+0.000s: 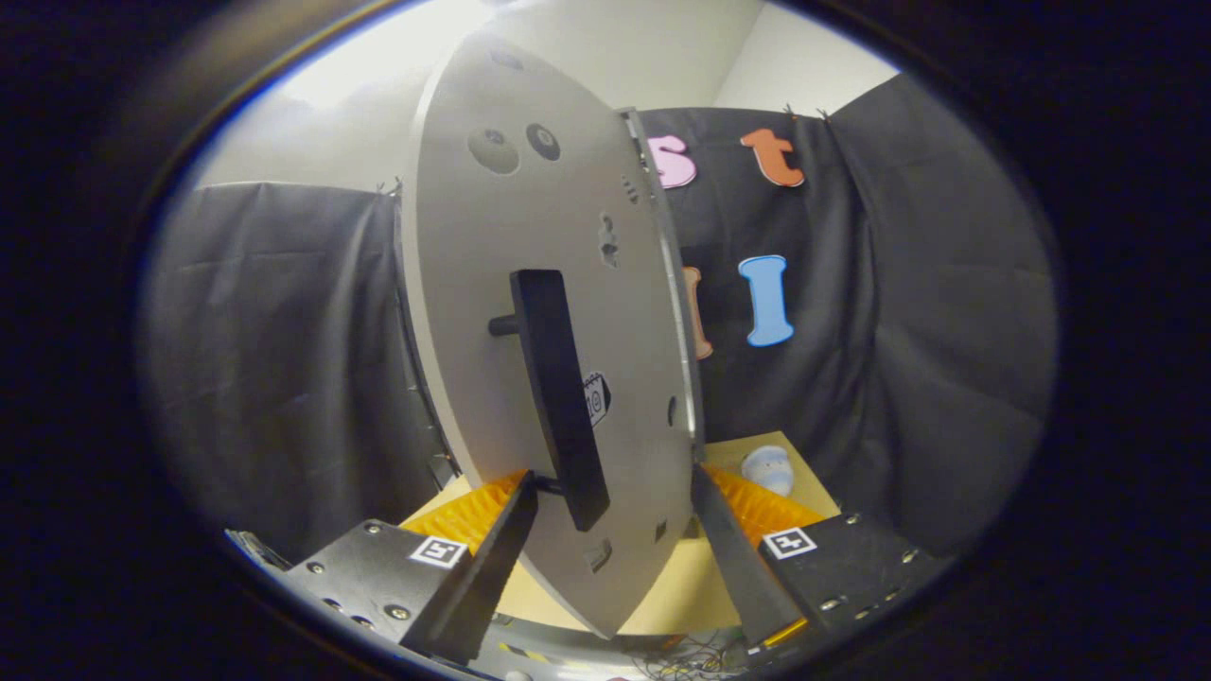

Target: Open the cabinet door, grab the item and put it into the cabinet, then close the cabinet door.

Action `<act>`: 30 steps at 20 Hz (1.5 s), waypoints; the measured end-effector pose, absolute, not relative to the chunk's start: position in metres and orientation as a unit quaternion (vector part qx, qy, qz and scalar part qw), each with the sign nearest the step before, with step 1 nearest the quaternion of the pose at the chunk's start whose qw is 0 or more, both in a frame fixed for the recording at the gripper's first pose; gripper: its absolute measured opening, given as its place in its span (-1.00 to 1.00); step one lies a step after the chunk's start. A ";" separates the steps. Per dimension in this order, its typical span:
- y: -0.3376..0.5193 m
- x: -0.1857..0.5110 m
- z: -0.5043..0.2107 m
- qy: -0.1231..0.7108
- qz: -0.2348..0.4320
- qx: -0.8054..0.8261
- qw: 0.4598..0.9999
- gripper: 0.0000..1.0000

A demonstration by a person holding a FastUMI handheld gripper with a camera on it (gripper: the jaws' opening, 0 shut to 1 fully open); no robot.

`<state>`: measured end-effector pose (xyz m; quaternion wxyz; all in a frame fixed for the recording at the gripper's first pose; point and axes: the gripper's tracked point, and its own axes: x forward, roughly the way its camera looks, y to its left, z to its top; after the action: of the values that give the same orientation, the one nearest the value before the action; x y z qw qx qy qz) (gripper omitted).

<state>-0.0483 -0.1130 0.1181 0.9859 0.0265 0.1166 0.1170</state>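
Observation:
The grey cabinet door (530, 284) stands swung out close in front of me, seen at a slant, with its free edge on the right. Its long black handle (558, 397) runs down the door, and the handle's lower end hangs between my fingers. My gripper (612, 473) is open, its fingers wide apart on either side of the door's lower part, pressing on nothing. A small pale blue item (768, 468) lies on the tan table (681, 596) just beyond the right finger (728, 539).
Black cloth walls close the booth on the left, back and right. The door hides the cabinet body behind it. Loose cables (691, 653) lie below the table's near edge.

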 end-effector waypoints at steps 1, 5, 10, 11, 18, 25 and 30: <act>-0.104 -0.046 0.117 0.118 0.123 0.018 0.985 0.95; -0.058 -0.031 0.110 0.120 0.143 0.012 0.982 0.95; -0.004 0.003 0.100 0.123 0.149 0.017 0.981 0.97; 0.007 0.008 0.101 0.119 0.150 0.015 0.981 0.98; 0.095 0.073 0.089 0.100 0.148 -0.022 0.984 1.00; 0.147 0.124 0.081 0.077 0.109 -0.033 0.991 1.00; 0.159 0.149 0.073 0.056 0.067 -0.029 0.996 1.00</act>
<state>0.1489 0.1591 0.0730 0.9958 -0.0288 0.0556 0.0668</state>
